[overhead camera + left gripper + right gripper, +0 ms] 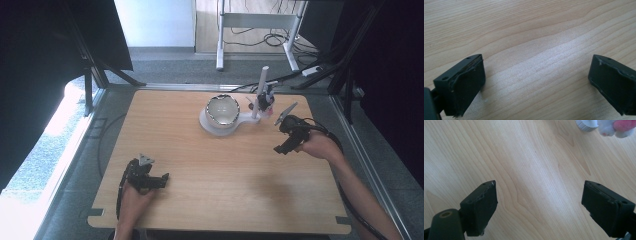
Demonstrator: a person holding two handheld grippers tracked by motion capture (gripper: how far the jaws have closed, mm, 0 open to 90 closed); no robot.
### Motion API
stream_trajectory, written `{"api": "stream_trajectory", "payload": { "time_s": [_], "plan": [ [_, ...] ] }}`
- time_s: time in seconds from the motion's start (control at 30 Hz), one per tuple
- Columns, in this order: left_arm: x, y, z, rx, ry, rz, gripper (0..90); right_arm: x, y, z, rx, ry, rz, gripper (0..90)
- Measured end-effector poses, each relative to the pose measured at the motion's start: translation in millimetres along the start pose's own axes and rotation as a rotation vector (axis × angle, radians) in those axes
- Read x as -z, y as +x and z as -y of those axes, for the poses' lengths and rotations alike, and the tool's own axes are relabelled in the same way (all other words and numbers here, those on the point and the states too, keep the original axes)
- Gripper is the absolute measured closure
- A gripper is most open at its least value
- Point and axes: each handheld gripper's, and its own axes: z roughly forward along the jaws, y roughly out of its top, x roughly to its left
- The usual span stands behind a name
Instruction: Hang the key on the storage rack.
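Nearest us, our left tool (162, 181) rests low over the near left of the tabletop (225, 175), jaws spread with bare wood between them. Our right tool (281, 148) hovers at the far right, jaws spread too, just near of the white stand (245, 119) and well right of the bowl (223, 110).

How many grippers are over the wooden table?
2: the left gripper near the table's front-left, jaws open, and the right gripper at the right side, near the white stand.
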Motion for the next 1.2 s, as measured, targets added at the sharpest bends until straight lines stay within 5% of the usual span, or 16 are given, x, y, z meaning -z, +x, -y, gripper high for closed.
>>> {"api": "stream_trajectory", "payload": {
  "time_s": [0.77, 1.2],
  "plan": [
    [0.0, 0.0, 0.0, 0.000, 0.000, 0.000, 0.8, -2.6, 23.5, 47.8, -0.042, -0.056, 0.023, 7.9],
    [0.1, 0.1, 0.0, -0.002, 0.002, 0.000, 0.8, -18.8, 41.3, 87.4, -0.147, -0.164, 0.017, 3.5]
  ]
}}
